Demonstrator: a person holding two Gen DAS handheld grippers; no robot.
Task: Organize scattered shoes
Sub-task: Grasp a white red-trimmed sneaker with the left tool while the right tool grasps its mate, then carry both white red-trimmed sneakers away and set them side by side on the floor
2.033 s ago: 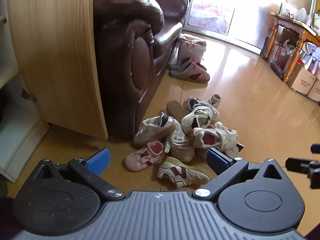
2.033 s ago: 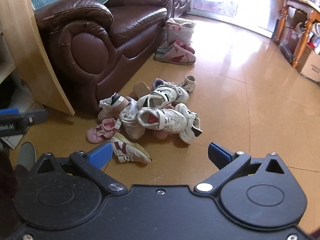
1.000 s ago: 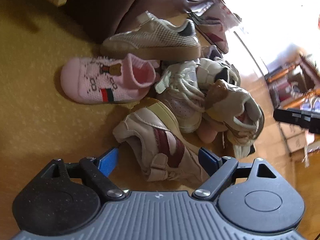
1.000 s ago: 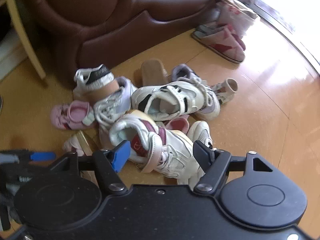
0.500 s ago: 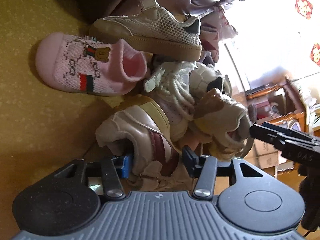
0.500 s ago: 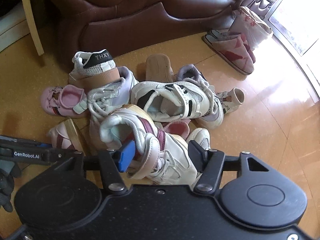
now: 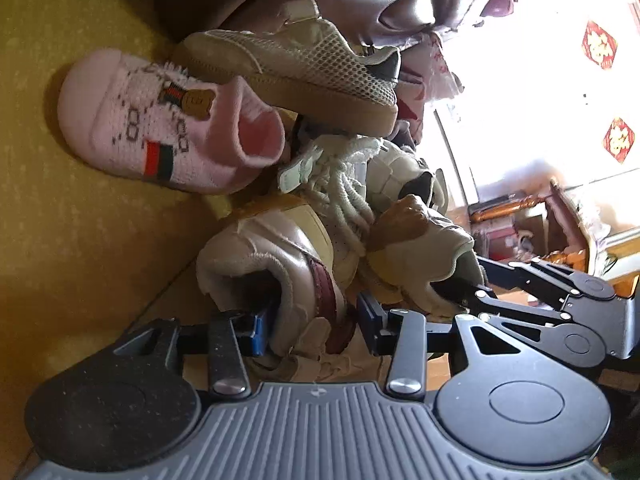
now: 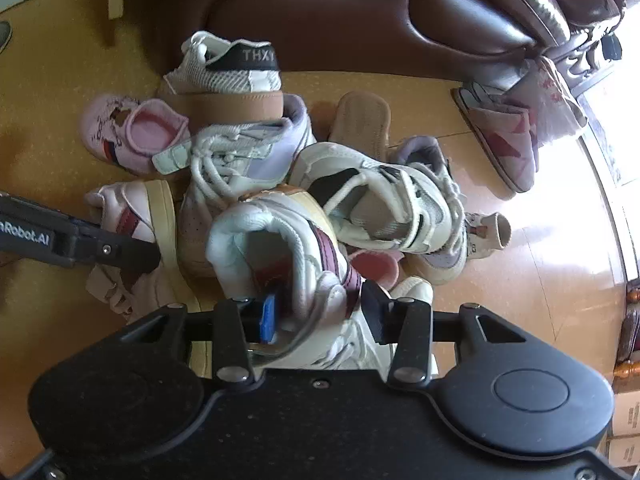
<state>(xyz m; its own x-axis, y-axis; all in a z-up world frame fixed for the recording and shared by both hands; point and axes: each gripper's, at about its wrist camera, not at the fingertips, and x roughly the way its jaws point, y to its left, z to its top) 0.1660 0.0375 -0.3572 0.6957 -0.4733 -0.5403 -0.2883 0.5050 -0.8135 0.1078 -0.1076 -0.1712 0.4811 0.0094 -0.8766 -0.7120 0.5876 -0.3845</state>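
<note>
Several shoes lie heaped on the wood floor by a brown sofa. A cream sneaker with a maroon stripe (image 7: 280,256) lies at the pile's near edge. My left gripper (image 7: 314,320) is closing on its collar wall, one pad inside the opening, the other on the stripe. Its twin, the other maroon-striped sneaker (image 8: 280,232), sits on top of the pile. My right gripper (image 8: 320,309) is closing on that one's side wall the same way. The left gripper's fingers (image 8: 120,252) show in the right wrist view.
A pink knit shoe (image 7: 160,132), a mesh sneaker with a tan sole (image 8: 228,68), a laced white sneaker (image 8: 232,168) and a white-and-black sneaker (image 8: 380,200) crowd the pile. The brown sofa (image 8: 360,20) stands behind. Slippers (image 8: 504,136) lie at the right.
Both grippers came down onto the pile and narrowed from wide open. Each now has the collar wall of a maroon-striped sneaker between its pads.
</note>
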